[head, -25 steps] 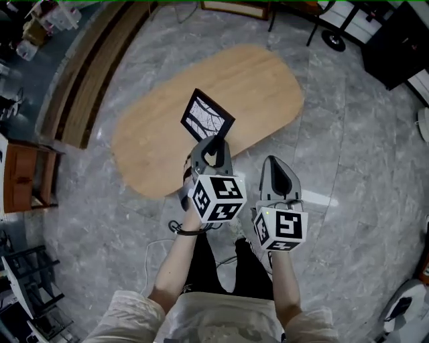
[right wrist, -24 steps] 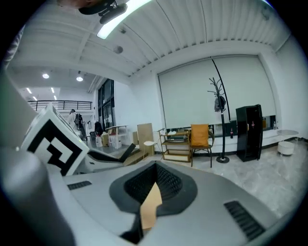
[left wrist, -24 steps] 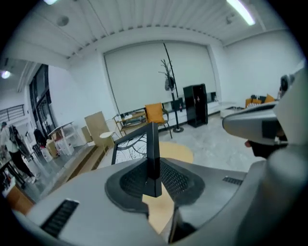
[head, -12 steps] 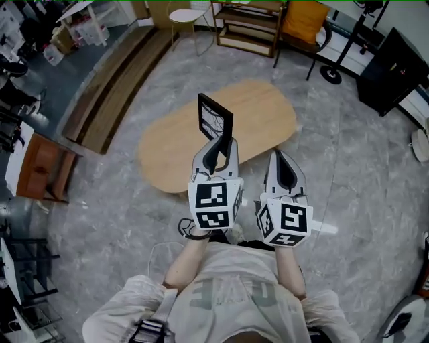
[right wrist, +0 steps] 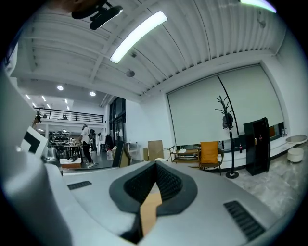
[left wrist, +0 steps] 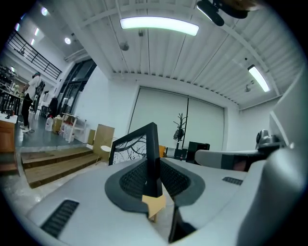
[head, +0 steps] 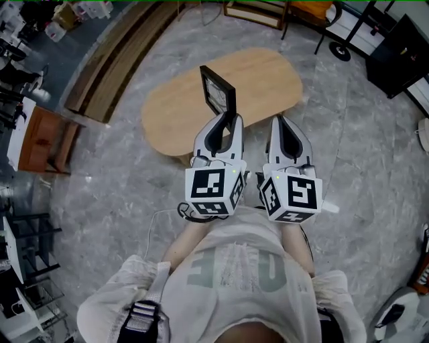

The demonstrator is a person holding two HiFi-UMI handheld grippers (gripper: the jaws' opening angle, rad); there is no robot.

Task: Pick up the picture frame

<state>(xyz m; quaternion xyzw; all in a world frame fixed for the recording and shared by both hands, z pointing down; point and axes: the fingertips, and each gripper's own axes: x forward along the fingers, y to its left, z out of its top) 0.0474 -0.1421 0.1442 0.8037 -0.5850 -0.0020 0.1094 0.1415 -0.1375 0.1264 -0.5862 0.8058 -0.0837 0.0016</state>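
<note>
The picture frame [head: 218, 92] is black-edged with a branch drawing. It stands upright in the air over the near edge of the oval wooden table [head: 268, 74]. My left gripper [head: 228, 122] is shut on its lower edge. In the left gripper view the picture frame [left wrist: 148, 144] rises edge-on from between the pads of the left gripper [left wrist: 154, 180]. My right gripper [head: 279, 122] hovers just to the right, apart from the frame. Seen from its own camera, the right gripper [right wrist: 155, 185] has its pads together with nothing in them.
Grey marble floor surrounds the table. Wooden steps [head: 100, 67] run along the upper left, with a brown cabinet [head: 40, 141] below them. An orange chair [head: 312, 8] and a black cabinet [head: 402, 50] stand at the far right. A cable [head: 157, 221] lies by the person's feet.
Both grippers have risen and drawn closer to the camera. The frame has come up with the left gripper and turned from a tilted face-on pose to upright and nearly edge-on.
</note>
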